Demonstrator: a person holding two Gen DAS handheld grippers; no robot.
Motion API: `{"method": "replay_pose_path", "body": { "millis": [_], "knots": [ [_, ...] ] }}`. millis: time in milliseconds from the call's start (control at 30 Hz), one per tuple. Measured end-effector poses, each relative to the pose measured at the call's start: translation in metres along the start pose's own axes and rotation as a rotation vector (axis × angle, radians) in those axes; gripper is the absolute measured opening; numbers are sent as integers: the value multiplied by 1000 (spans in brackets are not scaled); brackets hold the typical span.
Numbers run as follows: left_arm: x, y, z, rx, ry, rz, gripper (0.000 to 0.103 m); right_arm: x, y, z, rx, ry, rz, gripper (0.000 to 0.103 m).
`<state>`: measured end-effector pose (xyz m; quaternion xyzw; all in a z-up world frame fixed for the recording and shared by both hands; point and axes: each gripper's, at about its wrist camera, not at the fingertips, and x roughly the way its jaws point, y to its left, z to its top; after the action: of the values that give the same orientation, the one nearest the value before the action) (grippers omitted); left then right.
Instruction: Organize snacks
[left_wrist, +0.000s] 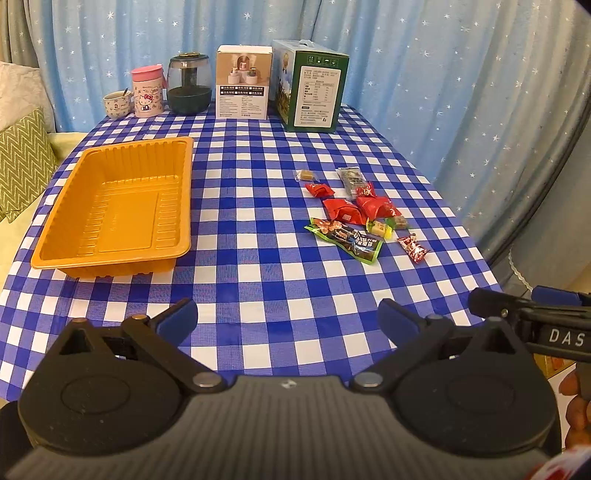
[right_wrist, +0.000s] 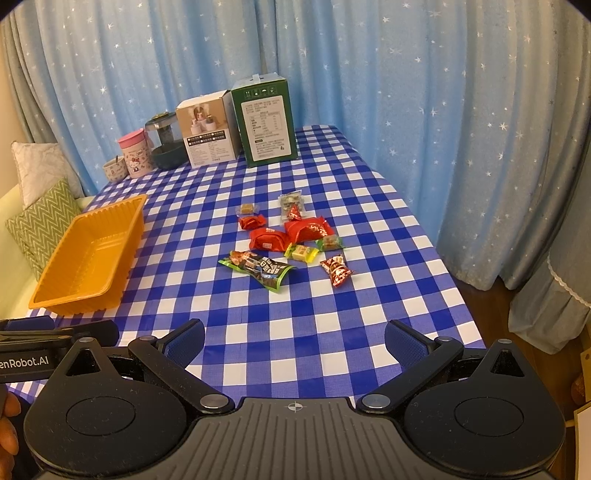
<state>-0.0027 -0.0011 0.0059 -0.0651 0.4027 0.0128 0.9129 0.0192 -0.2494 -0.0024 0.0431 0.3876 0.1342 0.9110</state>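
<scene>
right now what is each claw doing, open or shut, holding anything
Left claw: open, holding nothing, above the near edge of the table.
Right claw: open, holding nothing.

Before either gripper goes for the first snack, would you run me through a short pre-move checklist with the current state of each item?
1. Left gripper open with nothing between the fingers: ok.
2. Right gripper open with nothing between the fingers: ok.
3. Orange tray upright and holding nothing: ok.
4. Snacks all on the tablecloth, none in the tray yet: ok; the green packet lies nearest the grippers.
5. Snacks separated for a clean single pick: not ok; the red packets and yellow candy touch or overlap.
6. Path from the snack pile to the tray free of obstacles: ok; the boxes and cups stand at the far edge.
</scene>
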Motion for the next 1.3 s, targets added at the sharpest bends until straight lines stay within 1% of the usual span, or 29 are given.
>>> {"method": "replay_pose_path", "body": {
  "millis": [1300],
  "knots": [
    [0,-2,0,-1,-1,-2,103,-1,-1,1,3,-2,-5,103]
  ]
}}
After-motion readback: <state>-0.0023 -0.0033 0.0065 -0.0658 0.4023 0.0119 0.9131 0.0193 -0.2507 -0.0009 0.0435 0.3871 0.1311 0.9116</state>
